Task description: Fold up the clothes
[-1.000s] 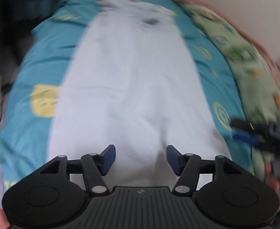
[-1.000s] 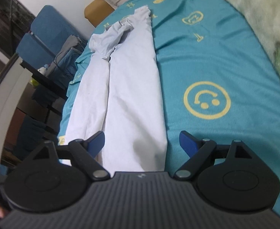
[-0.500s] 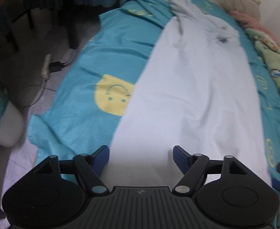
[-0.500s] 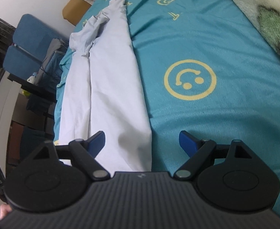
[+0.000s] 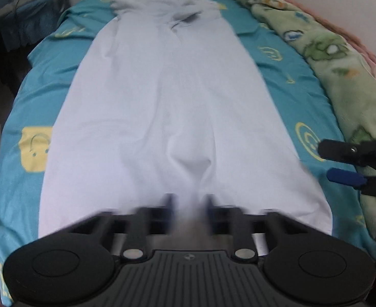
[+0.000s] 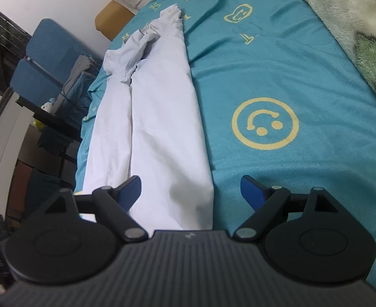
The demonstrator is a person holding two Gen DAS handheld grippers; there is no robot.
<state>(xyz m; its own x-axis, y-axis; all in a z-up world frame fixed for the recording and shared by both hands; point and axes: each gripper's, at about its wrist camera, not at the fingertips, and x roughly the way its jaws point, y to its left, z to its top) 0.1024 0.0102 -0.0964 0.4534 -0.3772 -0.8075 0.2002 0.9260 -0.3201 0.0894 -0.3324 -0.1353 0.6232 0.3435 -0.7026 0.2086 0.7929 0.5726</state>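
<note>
A white garment (image 5: 167, 117) lies lengthwise on a teal bedsheet (image 5: 34, 81) printed with yellow smiley faces, stretching straight ahead of the left gripper (image 5: 188, 202) from its near hem to a bunched collar end far ahead. The left gripper's fingers are smeared by motion blur; they stand close together with a narrow gap, right at the middle of the near hem, where the cloth puckers into creases that run toward the gap. Whether they pinch the fabric, I cannot tell. To the right of these fingers, past the garment's right edge, the right gripper (image 5: 341, 163) shows from the side, its blue-tipped fingers (image 5: 344, 175) spread over the sheet beside a green patterned fleece blanket (image 5: 346, 76).

In the right wrist view, the right gripper (image 6: 190, 189) has its fingers wide apart and holds nothing. The white garment (image 6: 162, 128) runs ahead from between the fingers, nearer the left finger (image 6: 130, 188); its near right corner sits in the gap, while the right finger (image 6: 252, 189) is over bare teal sheet (image 6: 264, 64). A yellow smiley ring (image 6: 264, 124) lies ahead of the right finger. Far ahead to the left of the fingers, beyond the bed edge, stands a blue chair (image 6: 47, 58) with clothes piled beside it.
</note>
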